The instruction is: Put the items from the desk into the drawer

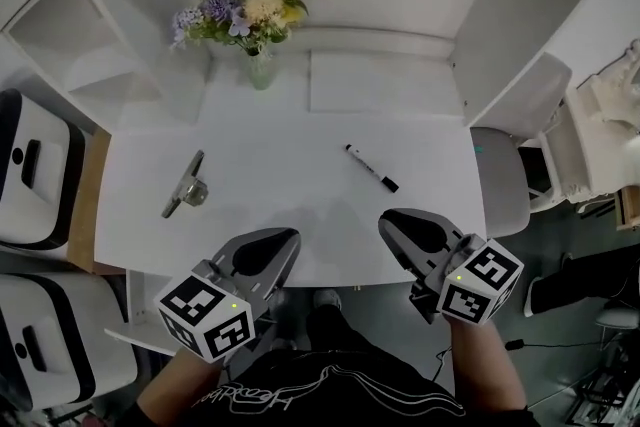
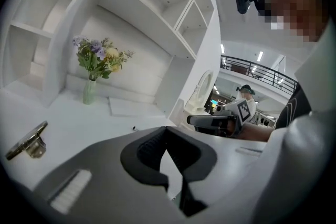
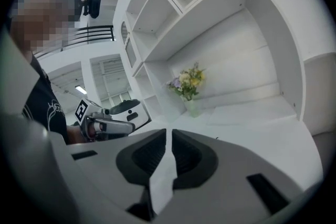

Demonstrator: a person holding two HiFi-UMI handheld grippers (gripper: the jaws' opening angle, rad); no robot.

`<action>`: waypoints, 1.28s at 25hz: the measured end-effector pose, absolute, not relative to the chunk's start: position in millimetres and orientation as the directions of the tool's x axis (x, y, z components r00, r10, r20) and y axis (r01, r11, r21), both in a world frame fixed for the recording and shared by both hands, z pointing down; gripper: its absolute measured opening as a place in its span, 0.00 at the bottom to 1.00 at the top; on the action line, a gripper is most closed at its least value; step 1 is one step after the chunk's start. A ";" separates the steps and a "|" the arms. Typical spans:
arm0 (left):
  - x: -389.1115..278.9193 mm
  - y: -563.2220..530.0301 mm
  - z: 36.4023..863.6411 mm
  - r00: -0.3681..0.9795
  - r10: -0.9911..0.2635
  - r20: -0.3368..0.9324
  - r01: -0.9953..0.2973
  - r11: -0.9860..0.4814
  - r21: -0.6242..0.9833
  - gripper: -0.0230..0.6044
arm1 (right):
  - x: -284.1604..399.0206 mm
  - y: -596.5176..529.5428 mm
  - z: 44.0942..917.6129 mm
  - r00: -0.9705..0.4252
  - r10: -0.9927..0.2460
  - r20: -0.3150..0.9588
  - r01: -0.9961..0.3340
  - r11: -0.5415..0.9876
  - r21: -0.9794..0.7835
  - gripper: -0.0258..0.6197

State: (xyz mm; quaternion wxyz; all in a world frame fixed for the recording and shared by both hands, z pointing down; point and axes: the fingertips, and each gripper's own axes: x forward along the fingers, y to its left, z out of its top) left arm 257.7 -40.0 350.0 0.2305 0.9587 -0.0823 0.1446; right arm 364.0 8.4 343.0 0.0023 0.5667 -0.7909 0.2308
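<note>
A black marker (image 1: 372, 168) lies on the white desk (image 1: 300, 140), right of the middle. Towards the left lies a grey metal piece with a long flat bar (image 1: 185, 185), which also shows in the left gripper view (image 2: 29, 141). Both grippers hover at the desk's front edge and hold nothing. My left gripper (image 1: 284, 237) is shut, its jaws meeting at the tips (image 2: 167, 129), and it points toward the desk's middle. My right gripper (image 1: 392, 221) is shut too, with only a thin slit between its jaws (image 3: 169, 132). It sits just in front of the marker, apart from it.
A glass vase of flowers (image 1: 258, 65) stands at the back of the desk, with a flat white pad (image 1: 380, 80) to its right. White shelves enclose the desk. A grey chair (image 1: 500, 180) stands at the right, and white and black cases (image 1: 35, 170) at the left.
</note>
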 end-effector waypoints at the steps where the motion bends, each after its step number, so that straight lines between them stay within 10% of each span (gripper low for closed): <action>1: 259.9 -43.3 352.0 0.943 -0.100 0.318 -0.234 -0.877 0.419 0.05 | 369.8 4.2 347.0 -0.360 -0.892 0.272 -0.898 0.253 -0.360 0.05; 32: 274.1 -101.4 394.6 0.888 -0.220 0.403 -0.401 -0.799 0.448 0.05 | 454.9 -67.7 518.6 -0.248 -0.662 0.707 -0.943 0.331 -0.021 0.35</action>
